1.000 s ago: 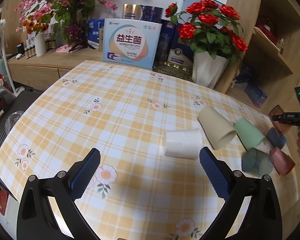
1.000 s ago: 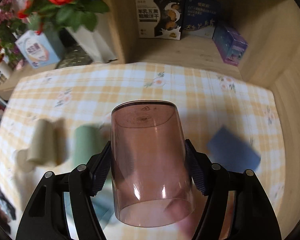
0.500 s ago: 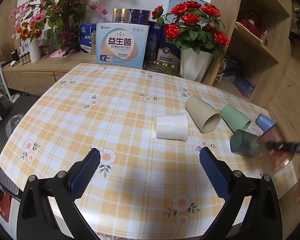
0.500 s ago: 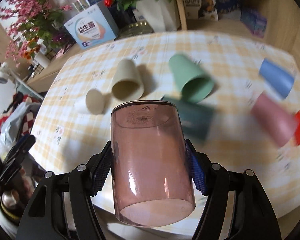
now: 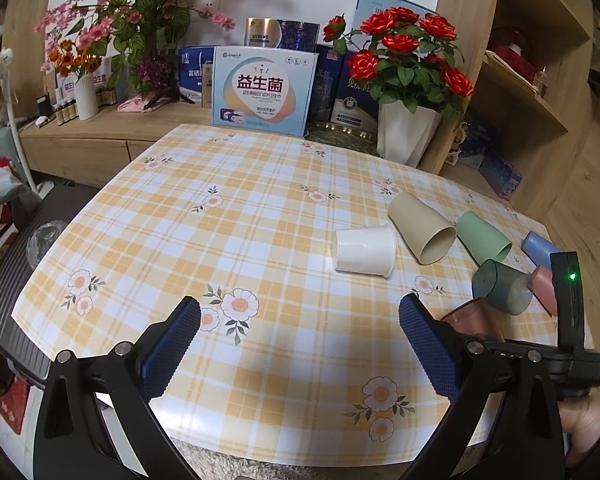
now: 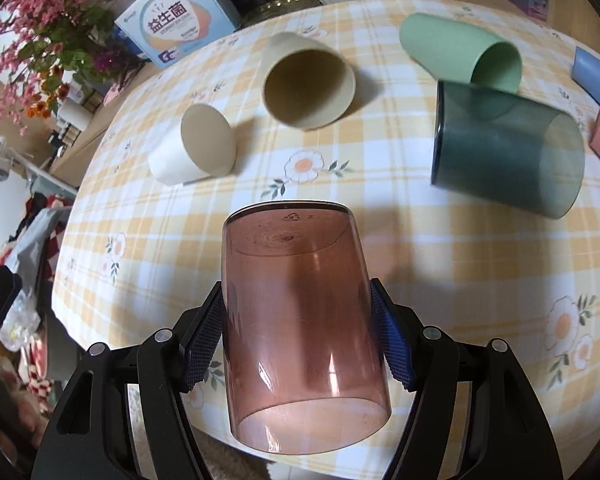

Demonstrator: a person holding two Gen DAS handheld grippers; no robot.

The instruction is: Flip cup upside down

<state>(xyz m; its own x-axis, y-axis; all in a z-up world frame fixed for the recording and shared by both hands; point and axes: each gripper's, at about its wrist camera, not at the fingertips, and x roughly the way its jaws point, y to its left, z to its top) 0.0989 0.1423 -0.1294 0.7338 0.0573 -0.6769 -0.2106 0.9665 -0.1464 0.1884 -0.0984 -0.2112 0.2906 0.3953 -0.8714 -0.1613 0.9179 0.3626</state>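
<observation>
The right hand-held gripper (image 6: 298, 344) squeezes the pink cup (image 6: 300, 312) sideways so it can tip over; the left hand-held gripper (image 5: 300, 344) waits, wide apart and empty

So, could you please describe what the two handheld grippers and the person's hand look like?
Both the left gripper and the right gripper have matte black angular frames with silver screws and dark blue textured pads. In the left wrist view, the right unit's black upright piece carries a glowing green light. The hand beneath is bare, with a dark cuff.
</observation>
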